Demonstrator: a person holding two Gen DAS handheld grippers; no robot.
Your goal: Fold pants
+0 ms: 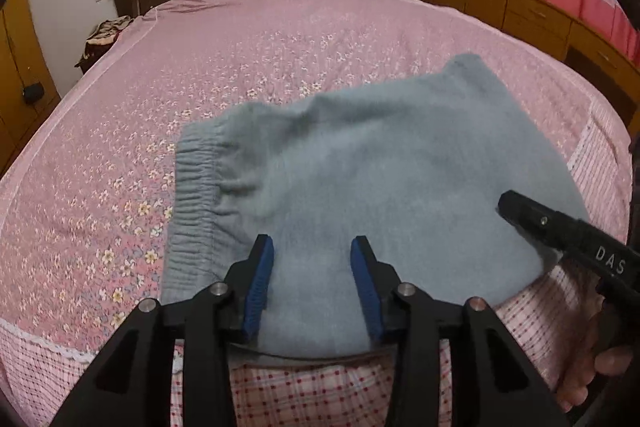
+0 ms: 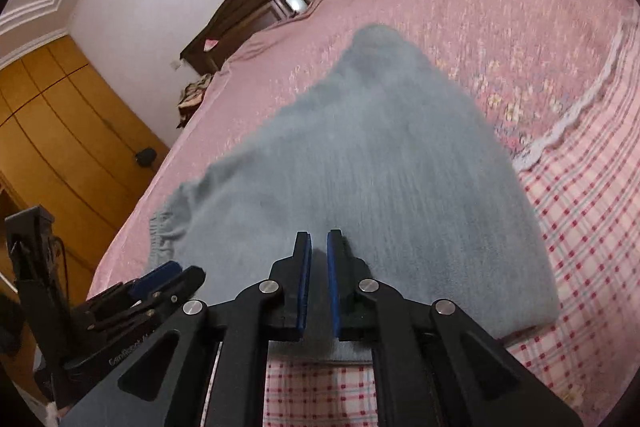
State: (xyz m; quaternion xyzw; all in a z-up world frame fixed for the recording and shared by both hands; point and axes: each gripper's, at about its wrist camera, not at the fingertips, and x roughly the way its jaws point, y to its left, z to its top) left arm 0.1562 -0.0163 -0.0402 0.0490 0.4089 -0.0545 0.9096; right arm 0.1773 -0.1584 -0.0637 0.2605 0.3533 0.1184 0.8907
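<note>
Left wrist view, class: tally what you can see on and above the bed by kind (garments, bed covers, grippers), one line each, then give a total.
Grey pants: 1
Pink floral bedspread: 1
Pink checked sheet: 1
Grippers: 2, the left gripper with blue pads apart above the pants, and the right gripper coming in from the right edge
Total: 5

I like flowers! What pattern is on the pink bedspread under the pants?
Small white and yellow flowers on the pink bedspread, clearest in the left wrist view.
</note>
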